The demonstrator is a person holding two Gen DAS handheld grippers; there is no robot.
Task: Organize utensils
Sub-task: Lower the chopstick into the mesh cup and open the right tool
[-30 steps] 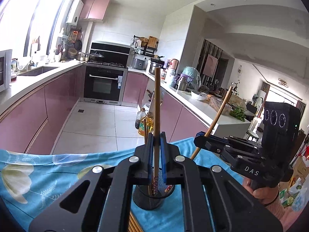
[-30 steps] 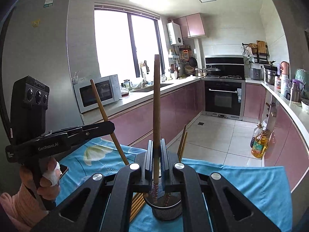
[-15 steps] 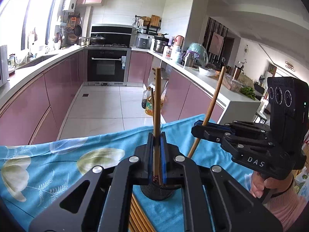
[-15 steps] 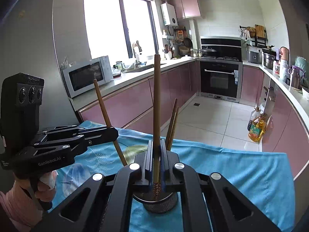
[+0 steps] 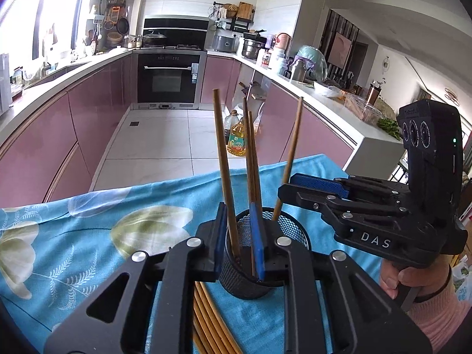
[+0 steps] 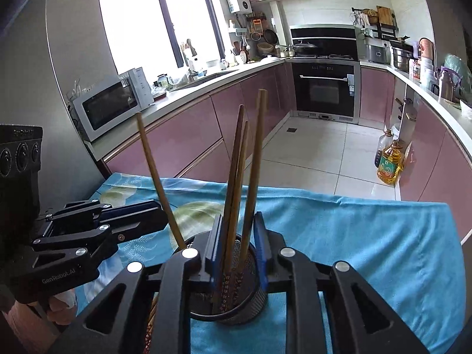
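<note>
A black mesh cup (image 5: 290, 230) (image 6: 250, 303) stands on a blue flowered cloth (image 5: 88, 236) (image 6: 354, 230) with several wooden chopsticks upright in it. My left gripper (image 5: 238, 239) (image 6: 162, 215) hovers at the cup's rim. Its jaws are opening around a chopstick (image 5: 224, 162) that stands loose between them, its tip down in the cup. My right gripper (image 6: 238, 243) (image 5: 287, 187) is over the same cup, jaws also opening; a chopstick (image 6: 252, 162) leans in the gap beside two others. More chopsticks (image 5: 206, 309) lie flat on the cloth under my left gripper.
The cloth-covered table ends just beyond the cup, with tiled kitchen floor past it. A yellow oil bottle (image 5: 237, 141) (image 6: 389, 165) stands on the floor by pink cabinets. A microwave (image 6: 112, 103) sits on the left counter. A hand (image 5: 413, 277) holds the right gripper.
Both grippers came down toward the cup and tilted lower. Each was shut on a chopstick; both jaws now stand apart and the chopsticks rest in the cup.
</note>
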